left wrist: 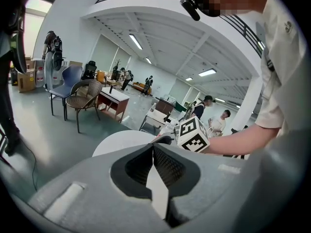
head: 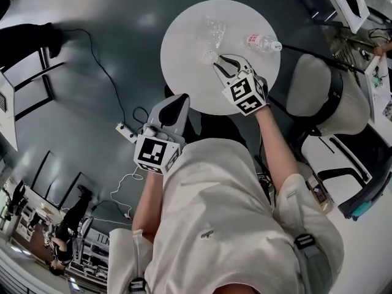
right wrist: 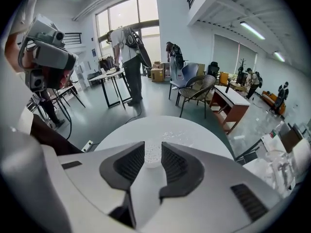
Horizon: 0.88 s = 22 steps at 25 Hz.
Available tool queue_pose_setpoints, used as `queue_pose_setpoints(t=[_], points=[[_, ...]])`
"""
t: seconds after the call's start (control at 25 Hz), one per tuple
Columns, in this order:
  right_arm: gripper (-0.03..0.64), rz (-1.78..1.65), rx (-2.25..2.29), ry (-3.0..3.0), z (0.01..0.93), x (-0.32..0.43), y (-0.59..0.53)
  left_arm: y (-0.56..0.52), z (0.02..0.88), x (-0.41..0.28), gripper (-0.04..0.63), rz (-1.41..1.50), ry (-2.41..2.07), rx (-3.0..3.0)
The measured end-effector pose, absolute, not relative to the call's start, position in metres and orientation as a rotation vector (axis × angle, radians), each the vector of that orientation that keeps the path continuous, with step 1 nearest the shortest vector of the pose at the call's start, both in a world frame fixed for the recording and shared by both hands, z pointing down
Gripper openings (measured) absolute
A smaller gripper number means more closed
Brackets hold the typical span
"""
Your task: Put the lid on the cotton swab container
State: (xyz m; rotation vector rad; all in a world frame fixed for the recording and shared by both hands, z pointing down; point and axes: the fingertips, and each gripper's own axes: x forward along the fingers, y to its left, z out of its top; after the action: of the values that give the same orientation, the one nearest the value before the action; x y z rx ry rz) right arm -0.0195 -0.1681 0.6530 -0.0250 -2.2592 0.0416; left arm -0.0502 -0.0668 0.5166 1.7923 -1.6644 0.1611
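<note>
Hovering over the round white table (head: 184,78), the right gripper (head: 222,62) has its jaws spread and grips nothing, with the open cotton swab container (head: 209,56) standing between their tips. The clear lid (head: 213,30) lies just beyond it, near a water bottle (head: 263,42). Off the table's edge, the left gripper (head: 181,98) is clenched and empty.

Open office hall: desks (left wrist: 112,97), chairs (left wrist: 83,93), strip lights (left wrist: 135,41).

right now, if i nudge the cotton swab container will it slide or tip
The cotton swab container looks small, clear and lidless, so probably light; it would likely slide on the smooth white table. Standing upright with swabs exposed, a high push might tip it and spill them.
</note>
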Motion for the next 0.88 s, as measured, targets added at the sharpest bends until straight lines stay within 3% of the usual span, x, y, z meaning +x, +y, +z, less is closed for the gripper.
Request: queue_pose_setpoints(t=[0.88], points=[[0.115,-0.002,-0.140,-2.204,0.688,-0.057,-0.158,-0.055,0.517,-0.060,0.011,0.144,-1.720,1.734]])
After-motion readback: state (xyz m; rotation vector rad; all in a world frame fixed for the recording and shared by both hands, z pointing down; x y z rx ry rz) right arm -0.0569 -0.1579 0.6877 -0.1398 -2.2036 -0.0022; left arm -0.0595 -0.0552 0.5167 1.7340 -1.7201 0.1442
